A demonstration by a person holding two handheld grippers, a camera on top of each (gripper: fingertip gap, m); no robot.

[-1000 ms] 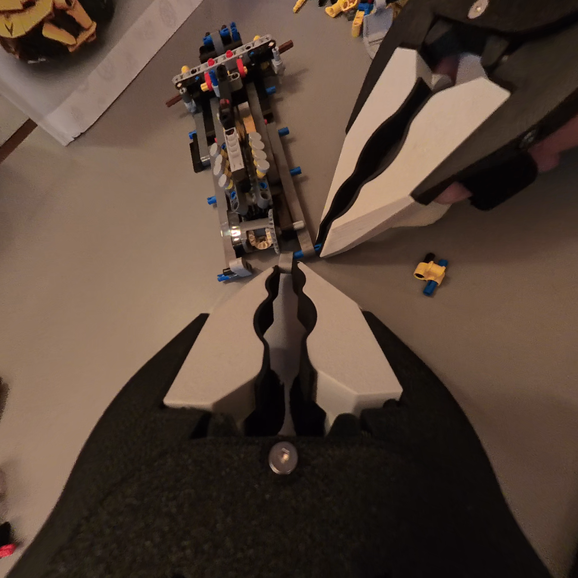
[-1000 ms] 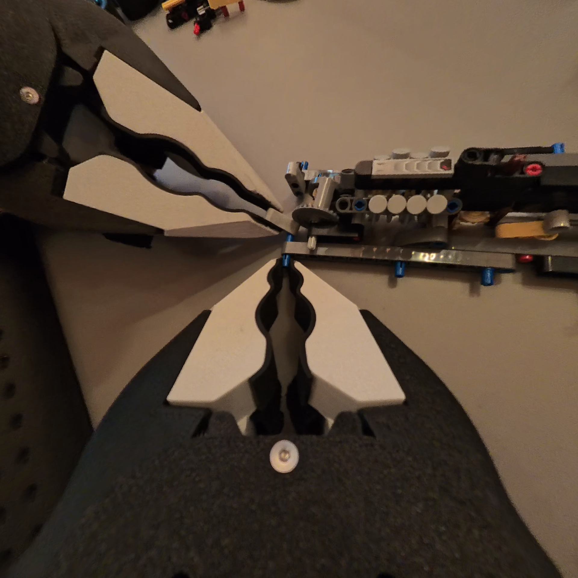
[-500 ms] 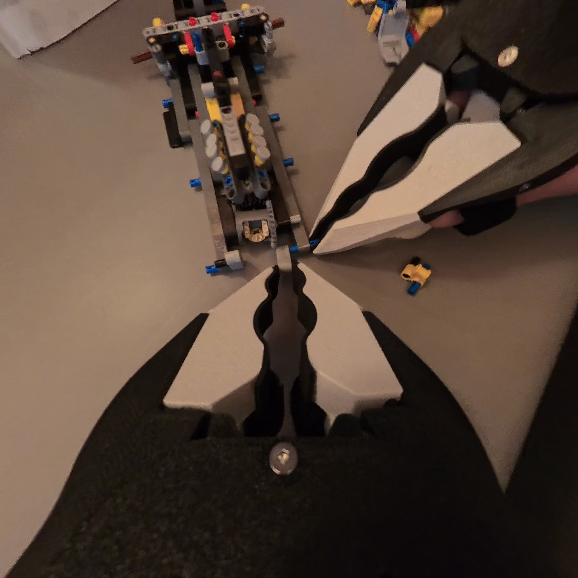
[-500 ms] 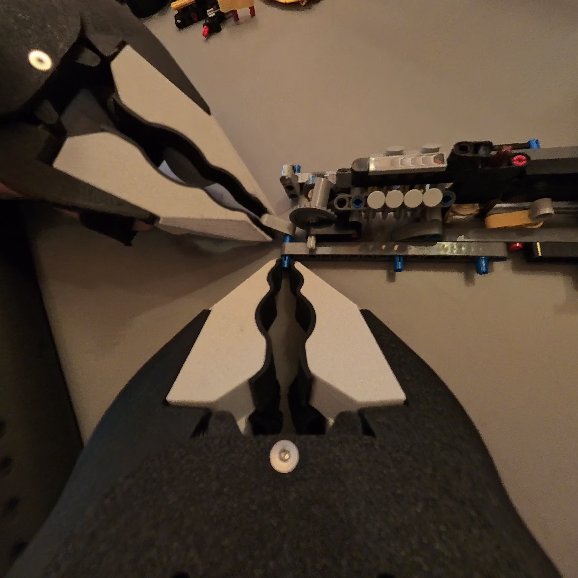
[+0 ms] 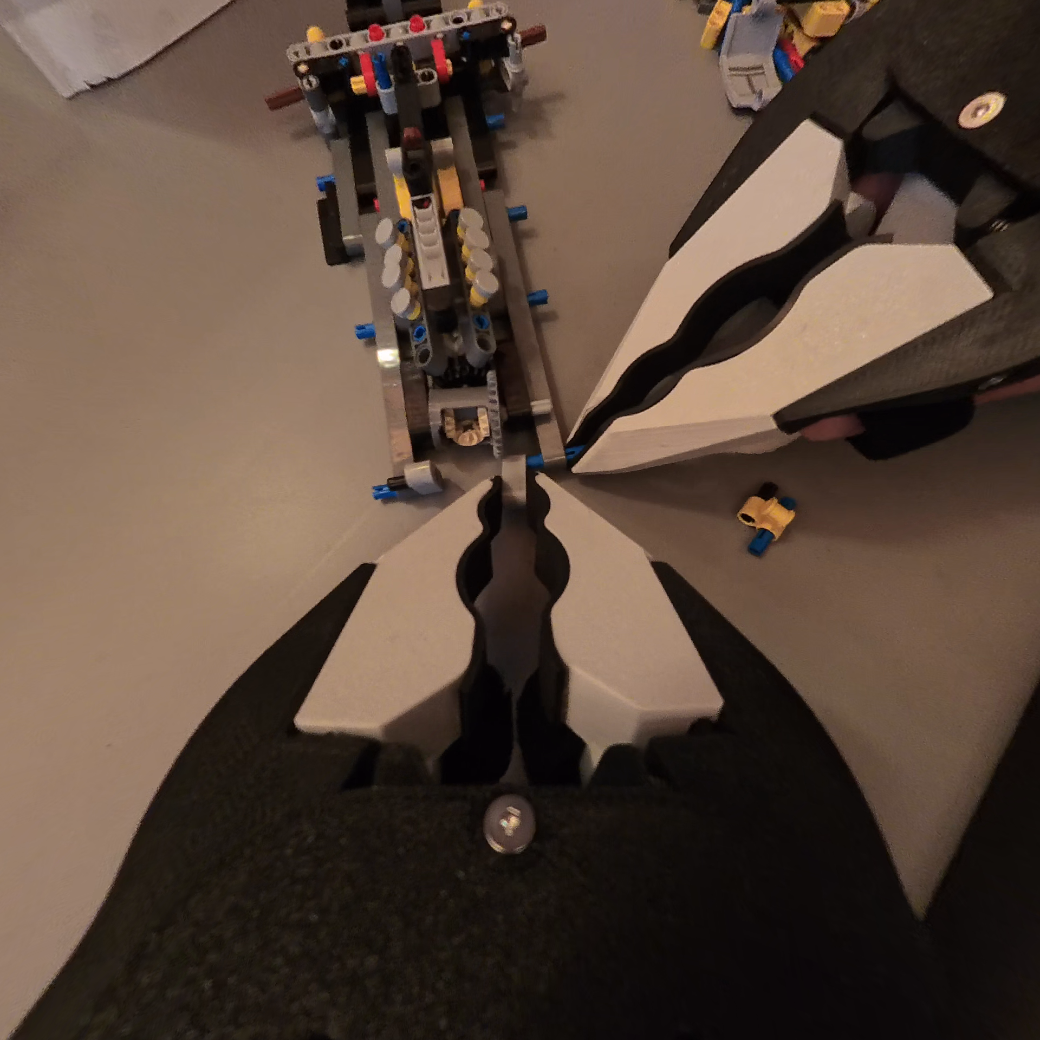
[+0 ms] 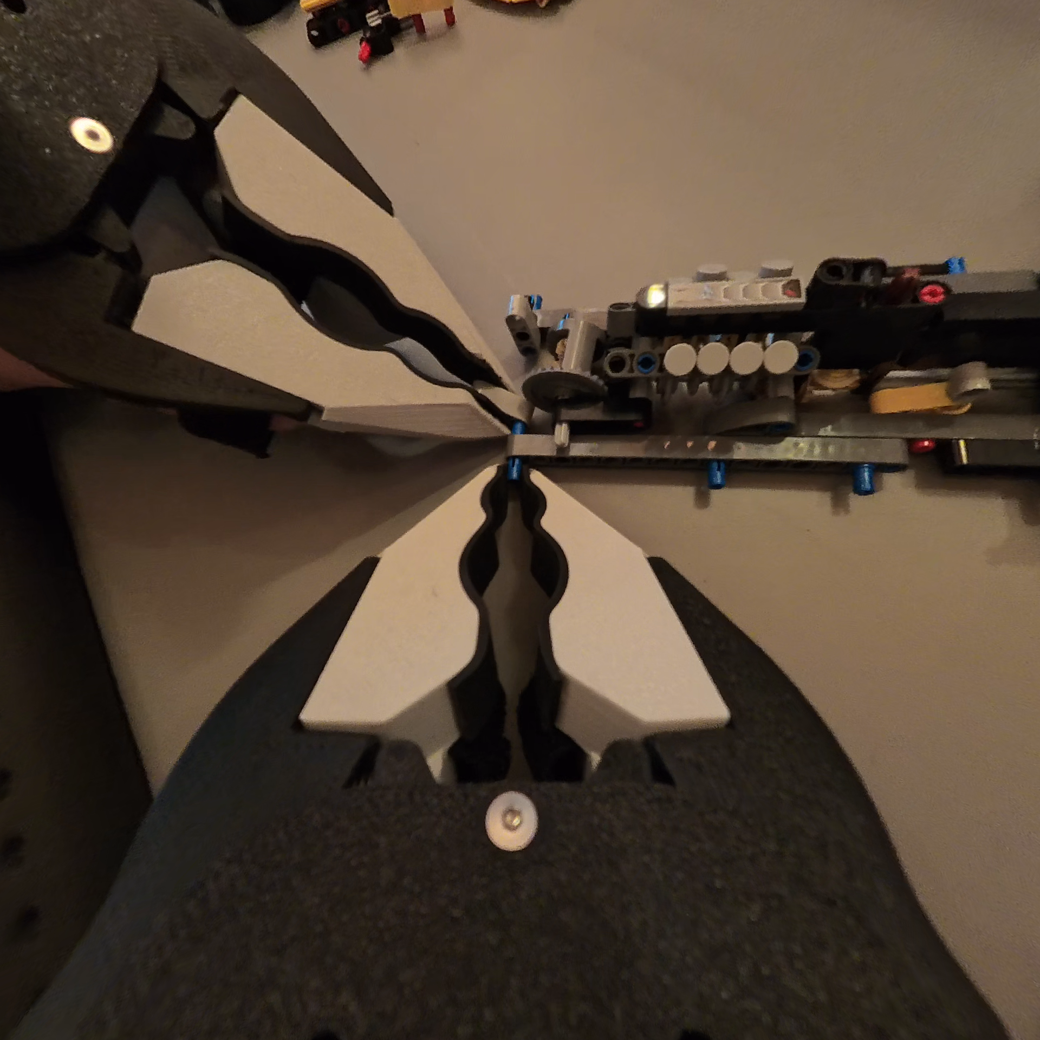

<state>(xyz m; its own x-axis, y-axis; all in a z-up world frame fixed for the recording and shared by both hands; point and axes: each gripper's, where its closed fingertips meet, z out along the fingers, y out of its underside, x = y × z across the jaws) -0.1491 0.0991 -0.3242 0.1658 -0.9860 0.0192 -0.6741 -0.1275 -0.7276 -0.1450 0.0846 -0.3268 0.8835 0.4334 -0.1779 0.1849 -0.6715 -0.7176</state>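
Observation:
A long brick-built vehicle chassis with grey side beams, a piston engine and a gear lies on the beige surface; it also shows side-on in the right wrist view. My left gripper is shut on a small grey piece at the chassis's near end, beside the gear. My right gripper is shut on a blue pin that sticks out of the corner of the side beam. Each gripper shows in the other's view: the right one, the left one. Their tips nearly touch.
A loose yellow connector with blue pins lies right of my left gripper. A pile of loose pieces is at the far right. A white sheet lies far left. More pieces lie at the top of the right wrist view. Both grippers' tips are close together, under 4 cm apart.
Both grippers keep their hold at the chassis's near end. In the left wrist view the chassis has swung from slanted to straight ahead, and the sheet has slid towards the top left corner.

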